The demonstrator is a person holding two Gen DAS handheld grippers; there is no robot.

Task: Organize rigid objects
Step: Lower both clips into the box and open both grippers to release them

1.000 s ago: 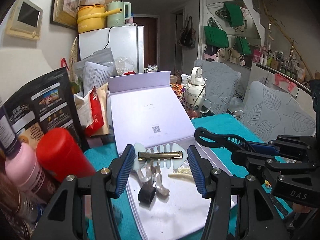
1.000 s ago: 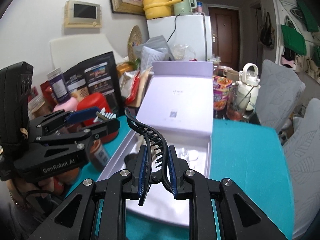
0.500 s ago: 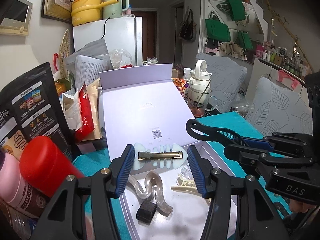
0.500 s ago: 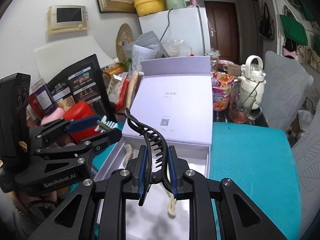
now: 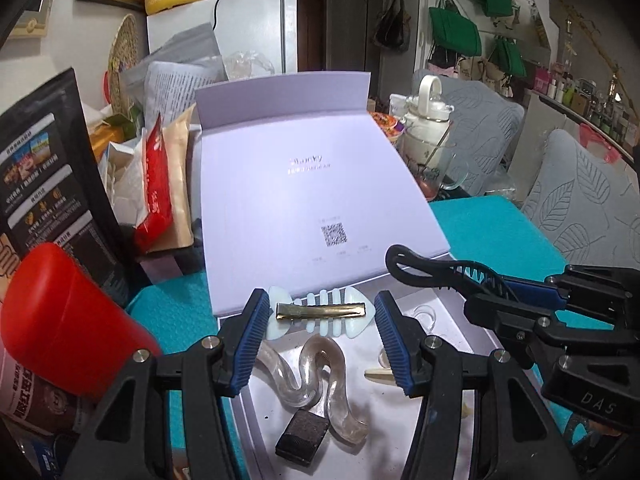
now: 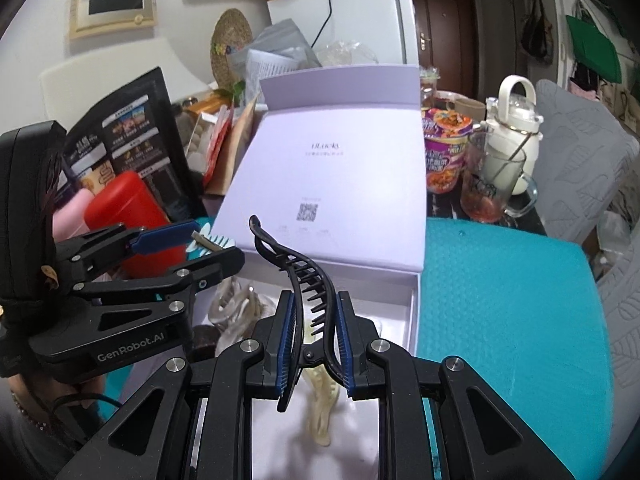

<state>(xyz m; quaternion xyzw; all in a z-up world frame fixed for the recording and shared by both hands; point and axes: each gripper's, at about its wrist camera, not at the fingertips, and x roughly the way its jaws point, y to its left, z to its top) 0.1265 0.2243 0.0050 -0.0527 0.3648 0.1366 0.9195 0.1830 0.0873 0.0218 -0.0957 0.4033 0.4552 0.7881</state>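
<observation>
My left gripper [image 5: 320, 330] is shut on a pale mint fishbone hair clip [image 5: 344, 330] with a gold metal bar, held crosswise between the blue pads. It hangs over the near end of an open white box [image 5: 256, 432]. My right gripper [image 6: 312, 344] is shut on a black toothed banana clip [image 6: 298, 268], which sticks up and forward above the same box [image 6: 414, 312]. In the box lie a clear wavy clip [image 5: 320, 372], a small black block [image 5: 302, 434] and a cream clip [image 6: 320, 408]. The right gripper [image 5: 520, 300] also shows in the left wrist view, beside the left one.
The box lid [image 6: 340, 184] stands tilted back behind the tray. A red canister [image 5: 60, 320] and a black snack bag [image 5: 44, 184] crowd the left side. A glass mug [image 6: 492, 188], white kettle [image 6: 516, 120] and noodle cup [image 6: 444, 140] stand beyond the teal mat [image 6: 508, 300].
Both grippers have moved forward and down toward the box, each still holding its clip. The box tray and the things in it now look closer.
</observation>
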